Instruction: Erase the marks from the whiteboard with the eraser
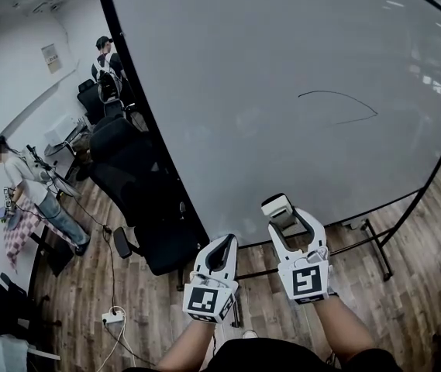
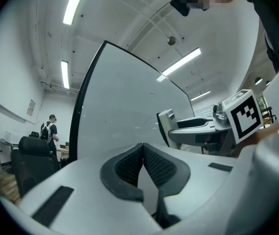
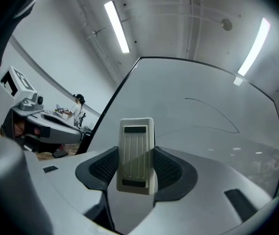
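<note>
A large whiteboard (image 1: 267, 91) on a wheeled stand fills the head view, with one thin black curved mark (image 1: 344, 103) on its right half. The same mark (image 3: 217, 112) shows on the board in the right gripper view. My right gripper (image 1: 284, 217) is shut on a white eraser (image 1: 278, 209), held just below the board's lower edge. That eraser (image 3: 137, 154) stands upright between the jaws. My left gripper (image 1: 220, 253) hangs beside it, lower and to the left, shut with nothing in it; its pads (image 2: 154, 168) meet.
Black office chairs (image 1: 139, 184) crowd the board's left edge. Two people (image 1: 30, 192) stand at desks further left. A power strip with cables (image 1: 113, 316) lies on the wooden floor. The board's stand legs (image 1: 379, 250) reach out at lower right.
</note>
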Demonstrator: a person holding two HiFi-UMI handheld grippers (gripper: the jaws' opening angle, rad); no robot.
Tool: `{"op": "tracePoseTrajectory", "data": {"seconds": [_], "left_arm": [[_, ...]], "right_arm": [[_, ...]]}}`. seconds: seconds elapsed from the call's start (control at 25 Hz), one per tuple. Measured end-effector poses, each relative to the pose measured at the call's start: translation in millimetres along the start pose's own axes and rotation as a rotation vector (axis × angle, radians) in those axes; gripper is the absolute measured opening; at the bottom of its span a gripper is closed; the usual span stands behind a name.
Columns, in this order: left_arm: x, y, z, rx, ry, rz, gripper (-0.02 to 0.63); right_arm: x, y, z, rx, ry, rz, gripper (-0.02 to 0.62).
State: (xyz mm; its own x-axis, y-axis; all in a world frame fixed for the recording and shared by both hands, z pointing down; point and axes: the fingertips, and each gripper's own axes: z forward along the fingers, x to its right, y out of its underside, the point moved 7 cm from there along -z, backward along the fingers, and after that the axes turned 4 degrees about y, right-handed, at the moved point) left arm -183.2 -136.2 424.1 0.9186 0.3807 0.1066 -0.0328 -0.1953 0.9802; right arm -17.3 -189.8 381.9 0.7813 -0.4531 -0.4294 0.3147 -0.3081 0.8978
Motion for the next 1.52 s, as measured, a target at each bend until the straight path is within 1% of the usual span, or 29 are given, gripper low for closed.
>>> {"op": "tracePoseTrajectory", "data": {"seconds": [0.12, 0.24, 0.4, 0.52, 0.68, 0.8, 0.88, 1.0, 1.16, 1.36, 1.52], "left_arm": [[-12, -6, 7, 0.066, 0.021, -0.011, 0.019], [-25, -10, 15, 0.099, 0.021, -0.016, 0.019], [-36, -7, 28, 0.099, 0.054, -0.018, 0.02], [-45, -6, 32, 0.115, 0.071, -0.016, 0.02], [-56, -6, 37, 0.125, 0.089, -0.023, 0.018], [-56, -2, 45, 0.12, 0.1, -0.03, 0.02], [-53, -1, 54, 0.117, 0.109, -0.031, 0.02], [-48, 1, 66, 0.112, 0.101, -0.023, 0.02], [-45, 1, 79, 0.101, 0.067, -0.017, 0.019], [-44, 3, 84, 0.092, 0.02, -0.021, 0.02], [-43, 3, 94, 0.087, 0.014, -0.012, 0.02]], "right_arm": [[0, -1, 27, -0.009, 0.006, -0.058, 0.245], [3, 1, 55, -0.029, 0.02, -0.093, 0.245], [12, 1, 81, -0.022, 0.045, -0.146, 0.245], [13, -1, 95, -0.039, 0.077, -0.148, 0.246], [10, -4, 106, -0.044, 0.097, -0.166, 0.247], [11, -1, 105, -0.039, 0.094, -0.166, 0.247], [14, -1, 107, -0.034, 0.075, -0.167, 0.247], [20, 0, 108, -0.037, 0.056, -0.175, 0.247], [31, -2, 111, -0.041, 0.061, -0.184, 0.247], [49, -9, 112, -0.021, 0.055, -0.129, 0.247], [71, -13, 113, -0.003, 0.078, -0.089, 0.249]]}}
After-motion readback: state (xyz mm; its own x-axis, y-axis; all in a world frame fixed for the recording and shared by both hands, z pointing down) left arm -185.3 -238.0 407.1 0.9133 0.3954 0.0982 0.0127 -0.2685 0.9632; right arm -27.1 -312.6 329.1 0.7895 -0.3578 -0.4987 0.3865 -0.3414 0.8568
